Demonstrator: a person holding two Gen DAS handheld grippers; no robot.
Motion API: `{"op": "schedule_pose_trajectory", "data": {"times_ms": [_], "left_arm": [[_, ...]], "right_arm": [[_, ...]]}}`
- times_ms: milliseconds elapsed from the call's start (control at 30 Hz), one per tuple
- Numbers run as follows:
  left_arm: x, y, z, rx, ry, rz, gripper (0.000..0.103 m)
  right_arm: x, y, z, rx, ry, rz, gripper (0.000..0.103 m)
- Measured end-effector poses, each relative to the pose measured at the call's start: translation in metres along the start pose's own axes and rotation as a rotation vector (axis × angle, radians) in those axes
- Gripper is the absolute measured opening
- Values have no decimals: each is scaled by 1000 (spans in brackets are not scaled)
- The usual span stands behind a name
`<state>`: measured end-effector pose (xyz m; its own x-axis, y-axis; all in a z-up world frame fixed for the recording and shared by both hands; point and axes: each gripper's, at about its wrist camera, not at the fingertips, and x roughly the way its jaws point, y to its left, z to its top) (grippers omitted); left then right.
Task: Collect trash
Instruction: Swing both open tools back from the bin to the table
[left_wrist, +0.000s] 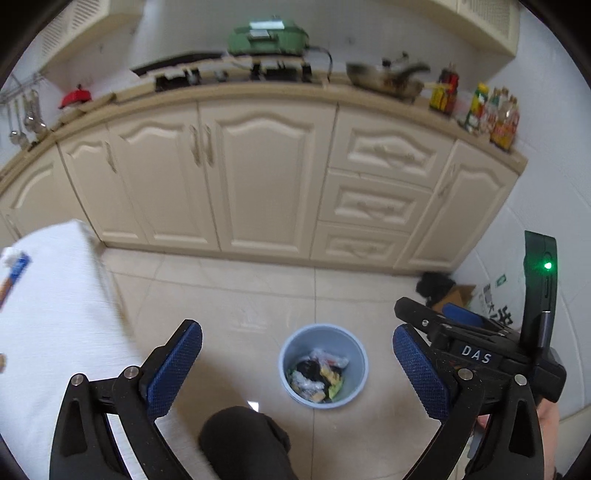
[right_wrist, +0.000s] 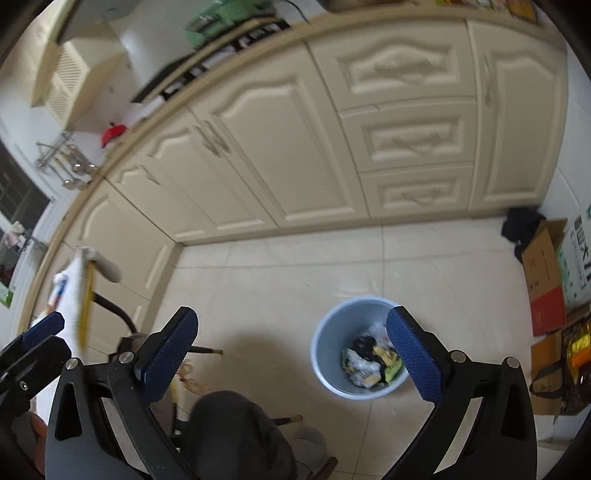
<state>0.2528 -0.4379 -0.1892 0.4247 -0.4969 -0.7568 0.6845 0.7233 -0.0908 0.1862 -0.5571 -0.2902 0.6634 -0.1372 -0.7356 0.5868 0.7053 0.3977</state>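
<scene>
- Cream glazed floor tiles (left_wrist: 258, 295) fill the lower middle of both views, running up to a row of cream panelled kitchen cabinets (left_wrist: 266, 177) across the centre.
- On the countertop (left_wrist: 236, 92) along the top of the left wrist view stand a green appliance (left_wrist: 267, 37), a wok (left_wrist: 388, 79) and a cluster of bottles (left_wrist: 491, 110) at upper right.
- A white-covered table (left_wrist: 55, 325) takes the left edge of that view; cardboard boxes (right_wrist: 546, 273) sit at the right edge of the right wrist view.
- A pale blue waste bin (left_wrist: 295, 347) stands on the floor at lower centre, with crumpled wrappers (left_wrist: 319, 376) inside it.
- The left gripper (left_wrist: 297, 363) has its blue pads spread wide with nothing between them, the bin seen below through the gap.
- The right gripper (right_wrist: 291, 354) is likewise spread wide and empty, its right pad overlapping the bin's rim in the picture.
- A dark-trousered knee (right_wrist: 236, 432) shows at bottom centre.
</scene>
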Motion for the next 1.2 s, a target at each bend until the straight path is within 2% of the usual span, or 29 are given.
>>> {"op": "schedule_pose_trajectory", "data": {"times_ms": [33,167,200,333,600,800,967,1133,1200], "left_arm": [[-28,12,-20,-6,-24,5,102],[-92,50,-42,-47,-107,32,102],[-116,57,-69,-58,-127,40,102],[-185,96,-106,-101,-208,78,102],[-286,153,-186,-195,-332,214,102],[-331,185,-238,-260,-365,342,102],[-342,206,-267,-310,-360,460,102],[-330,231,-280,-369,-307,529,102],[-312,239,-270,-392,-293,543,102]], "right_arm": [[-6,11,2,-14,-11,8,103],[-35,68,6,-98,-65,58,103],[-40,80,6,-118,-74,71,103],[-62,139,1,-207,-114,134,103],[-90,256,-25,-394,-154,242,103],[-92,340,-61,-550,-165,294,103],[-68,399,-96,-707,-126,303,103],[-24,443,-125,-795,-37,298,103],[-3,455,-133,-820,-6,282,103]]}}
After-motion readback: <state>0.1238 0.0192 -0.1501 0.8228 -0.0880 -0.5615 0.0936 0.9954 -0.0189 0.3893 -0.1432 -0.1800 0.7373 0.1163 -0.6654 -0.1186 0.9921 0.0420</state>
